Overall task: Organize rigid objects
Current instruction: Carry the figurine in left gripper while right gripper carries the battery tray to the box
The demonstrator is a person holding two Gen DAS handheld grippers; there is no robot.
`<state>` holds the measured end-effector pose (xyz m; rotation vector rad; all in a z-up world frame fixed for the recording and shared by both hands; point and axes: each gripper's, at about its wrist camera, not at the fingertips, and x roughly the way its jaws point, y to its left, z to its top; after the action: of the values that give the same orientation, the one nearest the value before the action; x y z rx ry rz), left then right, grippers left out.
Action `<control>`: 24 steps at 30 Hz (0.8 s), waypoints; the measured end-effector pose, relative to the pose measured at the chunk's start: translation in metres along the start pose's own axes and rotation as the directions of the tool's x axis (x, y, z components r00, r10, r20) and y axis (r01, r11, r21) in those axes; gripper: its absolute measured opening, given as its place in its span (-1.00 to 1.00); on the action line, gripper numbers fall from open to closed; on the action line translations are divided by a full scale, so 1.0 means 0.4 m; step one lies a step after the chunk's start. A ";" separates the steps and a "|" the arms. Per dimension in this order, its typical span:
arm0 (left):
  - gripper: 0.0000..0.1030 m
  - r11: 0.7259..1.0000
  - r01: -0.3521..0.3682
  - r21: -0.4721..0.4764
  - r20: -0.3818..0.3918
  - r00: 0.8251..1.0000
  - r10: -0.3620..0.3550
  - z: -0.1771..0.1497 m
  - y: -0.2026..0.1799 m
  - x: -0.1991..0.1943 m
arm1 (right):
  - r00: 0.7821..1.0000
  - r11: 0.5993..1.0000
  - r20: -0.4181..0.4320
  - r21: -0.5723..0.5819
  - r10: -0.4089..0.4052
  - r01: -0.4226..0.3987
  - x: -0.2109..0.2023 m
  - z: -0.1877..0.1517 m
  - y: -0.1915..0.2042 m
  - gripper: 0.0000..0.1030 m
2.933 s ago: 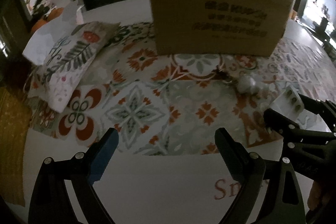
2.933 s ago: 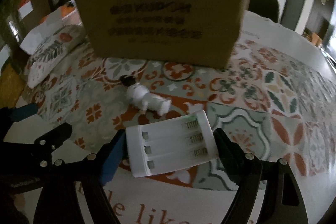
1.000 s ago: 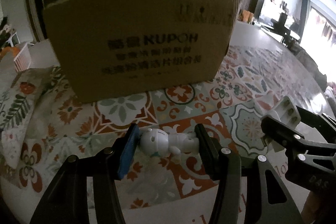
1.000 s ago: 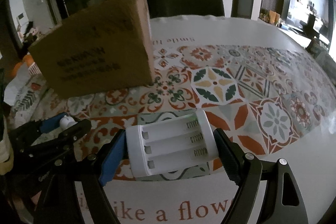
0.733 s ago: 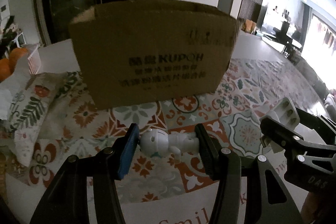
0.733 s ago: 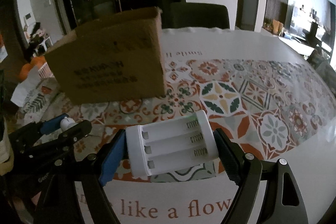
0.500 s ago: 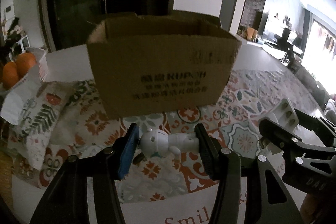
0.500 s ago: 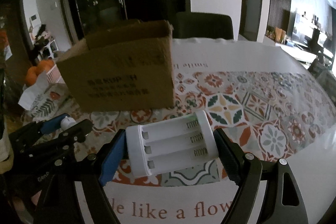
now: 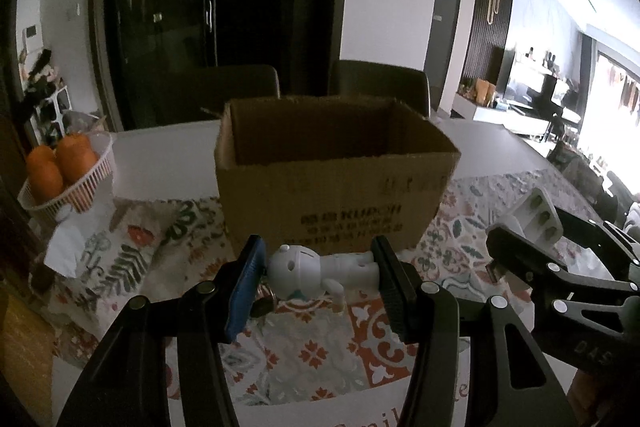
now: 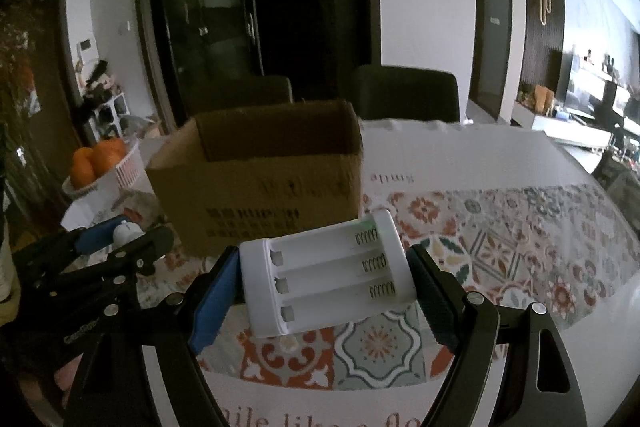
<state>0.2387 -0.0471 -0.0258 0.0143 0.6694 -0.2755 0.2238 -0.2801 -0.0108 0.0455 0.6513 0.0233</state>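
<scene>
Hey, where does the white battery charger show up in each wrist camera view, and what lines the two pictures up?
Left wrist: white battery charger at right edge, clamped in the right gripper.
Right wrist: bottom centre, between its fingers.
Shared landmark: open cardboard box.

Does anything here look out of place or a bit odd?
Nothing looks spilled or broken. One small oddity: the white toy figure lies sideways in the left tongs, a keyring dangling from its head. The battery holder in the right tongs has no batteries in it.
</scene>
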 end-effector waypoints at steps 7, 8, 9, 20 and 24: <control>0.05 1.000 -0.012 0.010 0.039 0.999 0.012 0.056 0.006 -0.024 | 0.999 1.000 0.044 -0.008 0.015 -0.014 -0.014 0.046 0.012 0.61; 0.05 1.000 -0.013 0.010 0.042 0.999 0.012 0.061 0.007 -0.026 | 0.999 1.000 0.050 -0.011 0.017 -0.016 -0.015 0.055 0.014 0.61; 0.05 1.000 -0.013 0.010 0.047 0.999 0.013 0.070 0.008 -0.028 | 0.998 1.000 0.055 -0.013 0.018 -0.017 -0.015 0.058 0.014 0.61; 0.05 1.000 -0.013 0.021 0.078 0.997 0.012 0.155 0.009 -0.037 | 0.994 0.999 0.101 -0.019 0.039 -0.037 -0.009 0.143 0.018 0.61; 0.05 1.000 -0.007 0.026 0.075 0.997 0.005 0.185 0.012 -0.027 | 0.994 0.999 0.104 -0.020 0.045 -0.043 0.003 0.173 0.013 0.61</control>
<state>0.2768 -0.0473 0.0386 0.0313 0.5916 -0.2773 0.2667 -0.2773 0.0438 0.0437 0.5457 0.0685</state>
